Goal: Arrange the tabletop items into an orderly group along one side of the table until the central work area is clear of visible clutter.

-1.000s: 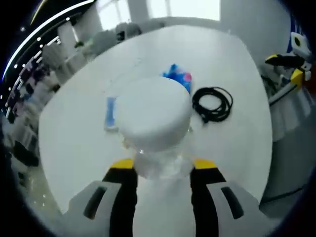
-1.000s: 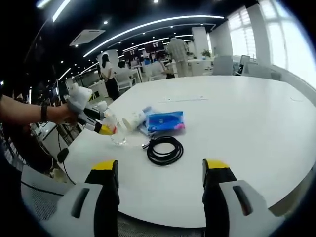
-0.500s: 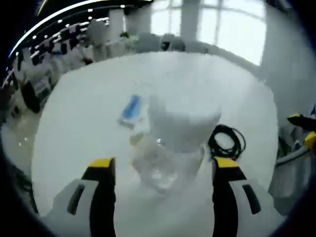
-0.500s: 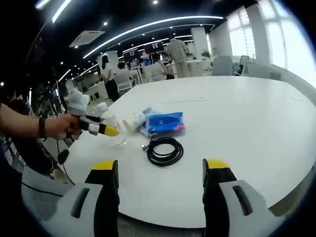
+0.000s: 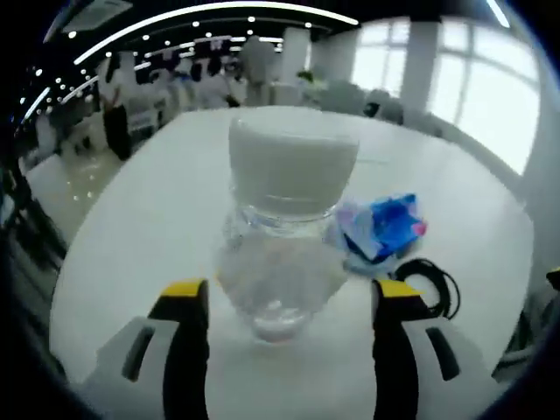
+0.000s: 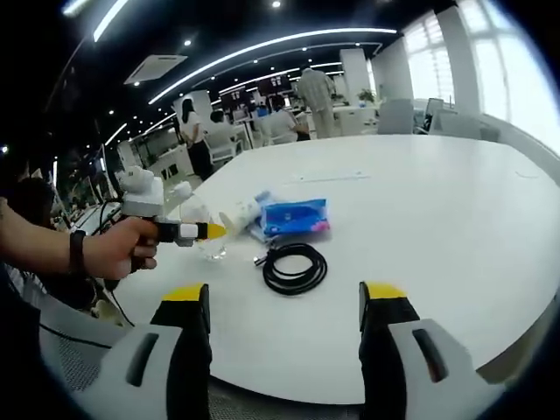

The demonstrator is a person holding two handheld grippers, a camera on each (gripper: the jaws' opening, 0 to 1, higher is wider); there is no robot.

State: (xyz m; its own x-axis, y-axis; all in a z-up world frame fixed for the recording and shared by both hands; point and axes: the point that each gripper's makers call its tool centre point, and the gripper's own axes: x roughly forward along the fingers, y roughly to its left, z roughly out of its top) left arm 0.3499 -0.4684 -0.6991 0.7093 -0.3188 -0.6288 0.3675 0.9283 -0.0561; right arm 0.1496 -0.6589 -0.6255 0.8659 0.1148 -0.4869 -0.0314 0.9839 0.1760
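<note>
Both tongs (image 5: pixel 283 302) (image 6: pixel 284 302) apart; bottle (image 5: pixel 284 236) between left pair, blue packet (image 5: pixel 385 226) and cable (image 5: pixel 433 284) behind.

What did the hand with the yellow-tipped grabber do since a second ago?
The left gripper let go of the bottle: its jaws, shut on it before, now stand wide either side, and the hand drew back. The cable, blue packet and right gripper stayed put.
</note>
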